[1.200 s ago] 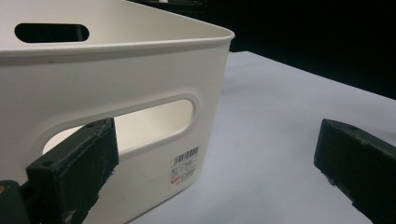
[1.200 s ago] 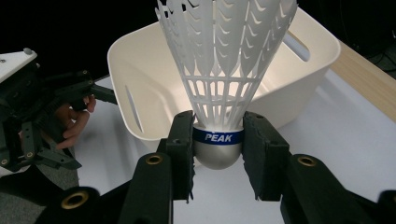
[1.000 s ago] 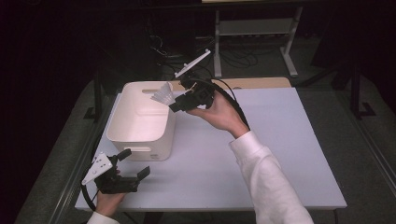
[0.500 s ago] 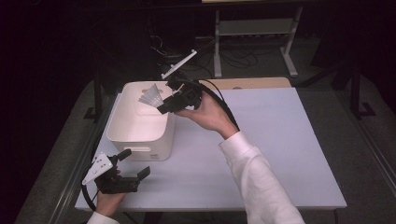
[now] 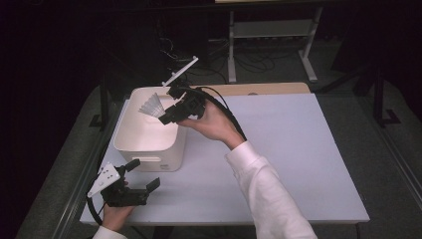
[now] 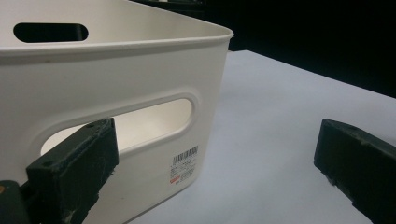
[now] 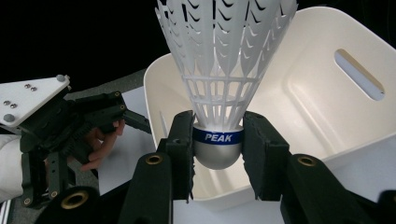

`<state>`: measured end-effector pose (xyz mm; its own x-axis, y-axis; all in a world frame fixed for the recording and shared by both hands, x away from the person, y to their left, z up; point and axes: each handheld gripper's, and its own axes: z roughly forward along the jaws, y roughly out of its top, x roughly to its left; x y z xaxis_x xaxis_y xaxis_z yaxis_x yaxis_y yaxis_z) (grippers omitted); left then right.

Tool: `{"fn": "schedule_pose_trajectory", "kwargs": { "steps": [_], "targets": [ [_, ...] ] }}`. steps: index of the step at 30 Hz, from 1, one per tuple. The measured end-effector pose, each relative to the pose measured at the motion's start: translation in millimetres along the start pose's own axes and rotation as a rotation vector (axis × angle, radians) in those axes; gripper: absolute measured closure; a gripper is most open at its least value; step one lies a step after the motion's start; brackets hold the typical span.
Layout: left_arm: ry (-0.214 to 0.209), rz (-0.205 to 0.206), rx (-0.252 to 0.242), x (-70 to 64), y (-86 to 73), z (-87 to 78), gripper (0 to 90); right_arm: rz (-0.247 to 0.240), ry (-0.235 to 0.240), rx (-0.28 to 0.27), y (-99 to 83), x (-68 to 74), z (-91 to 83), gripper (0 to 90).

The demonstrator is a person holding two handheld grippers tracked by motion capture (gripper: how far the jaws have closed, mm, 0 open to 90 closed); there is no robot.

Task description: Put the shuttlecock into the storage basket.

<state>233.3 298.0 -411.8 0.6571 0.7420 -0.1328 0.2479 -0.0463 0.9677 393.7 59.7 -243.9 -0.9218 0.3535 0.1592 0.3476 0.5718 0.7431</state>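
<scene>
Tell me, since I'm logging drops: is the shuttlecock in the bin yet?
Not yet. The right gripper clamps the shuttlecock by its cork, above the white bin, whose visible floor is bare.

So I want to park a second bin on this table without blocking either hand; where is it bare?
The widest bare patch is the table's right half, between the sleeve and the right edge. A narrower strip runs along the front edge. It is crowded at the left: white bin, left gripper at the front corner, right gripper holding the shuttlecock over the bin.
</scene>
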Motion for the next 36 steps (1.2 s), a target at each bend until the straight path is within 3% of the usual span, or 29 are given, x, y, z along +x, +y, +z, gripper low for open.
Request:
{"fn": "schedule_pose_trajectory", "kwargs": {
  "steps": [21, 36],
  "targets": [
    [-0.005, 0.026, 0.009, 0.4, 0.9, -1.2, 0.0, -0.002, 0.025, 0.023, 4.0, -1.0, 28.4, 63.6],
    [-0.008, 0.015, 0.008, -1.2, 0.7, -0.7, 0.0, 0.008, 0.042, 0.042, -0.2, -6.5, 41.7, 63.5]
  ]
}}
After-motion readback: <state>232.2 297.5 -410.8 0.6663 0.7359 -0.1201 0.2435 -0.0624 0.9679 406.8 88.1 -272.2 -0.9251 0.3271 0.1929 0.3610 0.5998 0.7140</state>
